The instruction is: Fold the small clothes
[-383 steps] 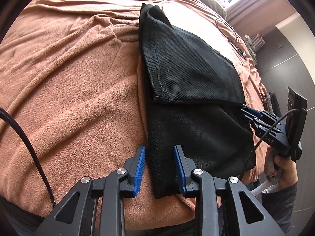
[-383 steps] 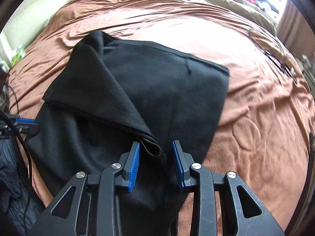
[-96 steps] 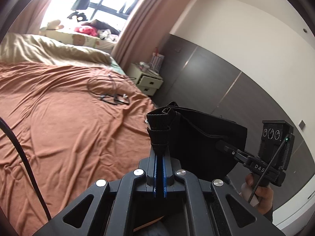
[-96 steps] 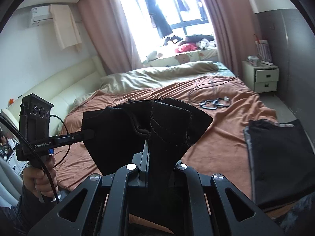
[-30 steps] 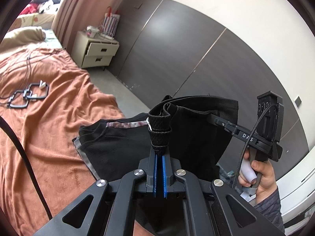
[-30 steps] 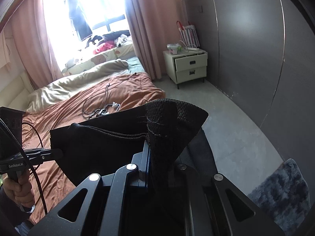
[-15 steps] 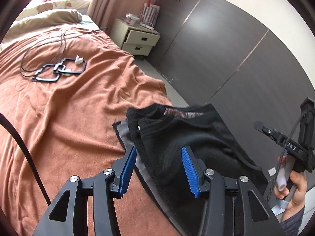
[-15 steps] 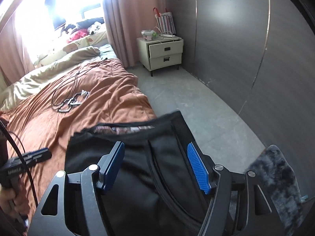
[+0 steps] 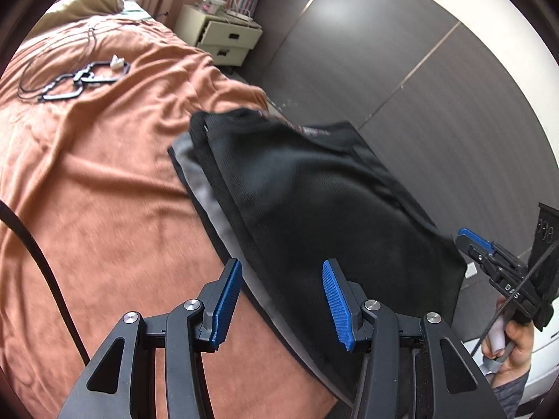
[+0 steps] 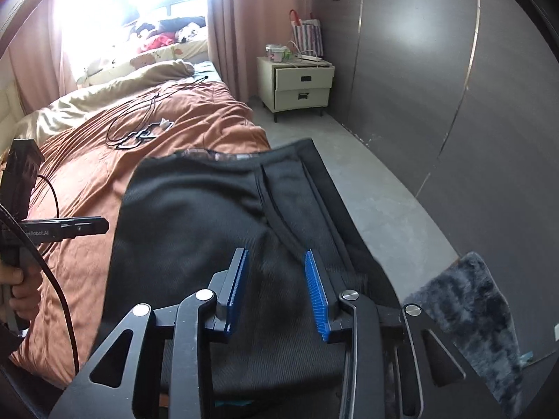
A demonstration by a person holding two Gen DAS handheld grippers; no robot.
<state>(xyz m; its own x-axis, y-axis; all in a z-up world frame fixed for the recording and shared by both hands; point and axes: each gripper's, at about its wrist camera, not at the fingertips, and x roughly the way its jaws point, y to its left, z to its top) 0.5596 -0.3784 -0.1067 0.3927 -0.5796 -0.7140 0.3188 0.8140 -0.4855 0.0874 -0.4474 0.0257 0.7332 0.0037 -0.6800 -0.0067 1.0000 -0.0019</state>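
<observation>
Both grippers (image 9: 281, 300) (image 10: 277, 293) spread apart, empty; folded black garment (image 9: 332, 209) on rust-brown bedspread (image 9: 104, 174); nightstand (image 10: 297, 83) beyond.

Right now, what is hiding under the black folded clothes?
Under the black folded clothes lies another folded garment; only its grey edge and patterned strip peek out. Below is the orange blanket. The rest is covered.

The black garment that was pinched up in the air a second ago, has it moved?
Yes. The black garment has come down onto the folded pile at the corner of the brown bedspread, and both grippers, left and right, have opened.
</observation>
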